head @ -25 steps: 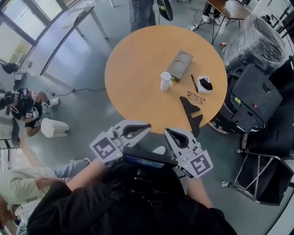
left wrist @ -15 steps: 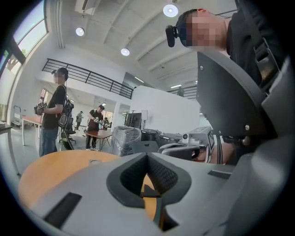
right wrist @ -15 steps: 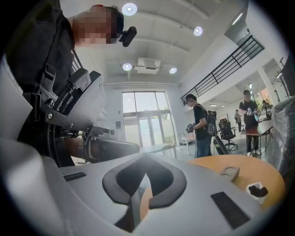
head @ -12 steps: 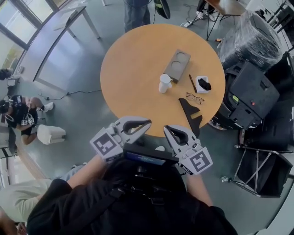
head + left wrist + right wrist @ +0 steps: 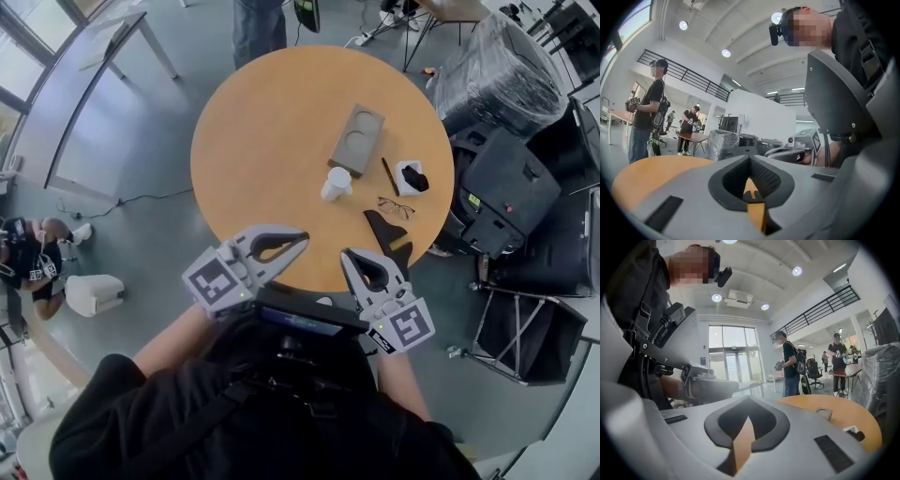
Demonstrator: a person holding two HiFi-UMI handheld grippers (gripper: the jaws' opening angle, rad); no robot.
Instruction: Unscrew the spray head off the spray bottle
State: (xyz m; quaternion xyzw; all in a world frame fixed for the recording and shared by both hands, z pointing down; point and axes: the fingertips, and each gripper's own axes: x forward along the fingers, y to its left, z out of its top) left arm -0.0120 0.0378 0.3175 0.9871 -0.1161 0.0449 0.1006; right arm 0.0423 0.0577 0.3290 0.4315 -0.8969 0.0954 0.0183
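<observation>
A small white bottle (image 5: 336,184) stands upright near the middle of the round wooden table (image 5: 262,122); I cannot make out its spray head. My left gripper (image 5: 302,240) is shut and holds nothing, its tips over the table's near edge. My right gripper (image 5: 347,255) is beside it, also shut and holding nothing, at the near rim. The bottle is well beyond both. In the left gripper view the left gripper (image 5: 750,158) shows closed jaws above the tabletop (image 5: 651,173). The right gripper (image 5: 748,401) shows its jaws together in the right gripper view.
On the table lie a grey tray (image 5: 356,139), a pen (image 5: 386,175), a white dish with a black item (image 5: 411,176), glasses (image 5: 398,206) and a black angular piece (image 5: 389,234). Black cases (image 5: 506,187) and a wrapped bundle (image 5: 502,75) crowd the right. A person (image 5: 258,28) stands at the far side.
Both grippers have moved forward together toward the table; their tips now reach its near edge. Their jaws stayed closed, and the items on the table kept their places.
</observation>
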